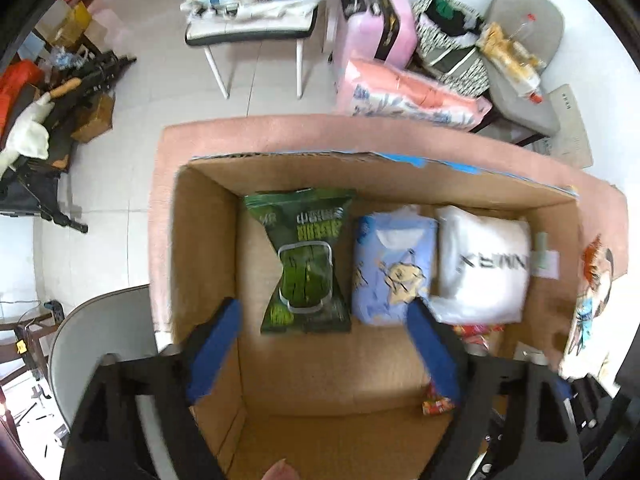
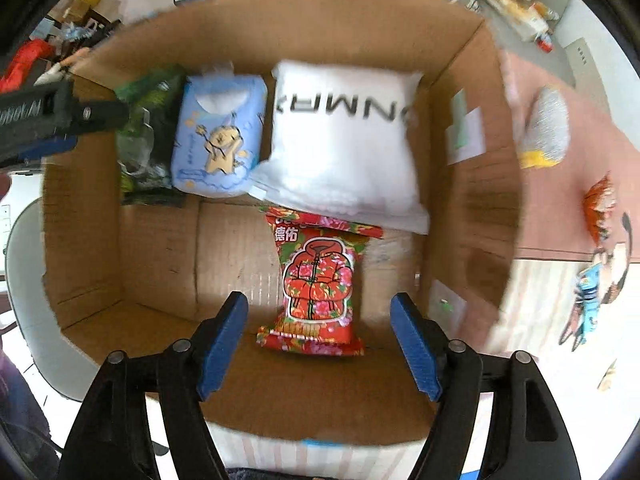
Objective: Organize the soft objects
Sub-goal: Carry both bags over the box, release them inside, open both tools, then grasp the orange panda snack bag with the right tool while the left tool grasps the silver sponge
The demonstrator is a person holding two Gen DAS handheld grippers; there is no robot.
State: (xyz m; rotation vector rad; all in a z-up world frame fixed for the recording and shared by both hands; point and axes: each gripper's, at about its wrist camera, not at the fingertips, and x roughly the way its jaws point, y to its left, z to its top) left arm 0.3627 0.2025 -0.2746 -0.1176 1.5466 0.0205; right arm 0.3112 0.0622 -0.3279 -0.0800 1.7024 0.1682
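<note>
An open cardboard box [image 1: 208, 240] [image 2: 80, 248] on a pink cloth holds soft packs. A green pack [image 1: 306, 264] [image 2: 148, 136], a light blue pack with a cartoon [image 1: 394, 268] [image 2: 220, 136] and a white pack with black letters [image 1: 484, 264] [image 2: 344, 136] lie in a row at the far side. A red flowered pack [image 2: 316, 280] [image 1: 438, 402] lies nearer. My left gripper [image 1: 324, 320] is open and empty above the green pack. My right gripper [image 2: 320, 308] is open and empty, its fingers either side of the red pack.
On the pink cloth [image 2: 560, 208] right of the box lie a grey and yellow soft item [image 2: 546, 128], an orange item [image 2: 600, 208] and a cartoon-printed item [image 2: 600, 280] [image 1: 588, 304]. Beyond are a chair with bedding [image 1: 256, 4], a pink suitcase [image 1: 372, 28] and a white chair [image 1: 100, 344].
</note>
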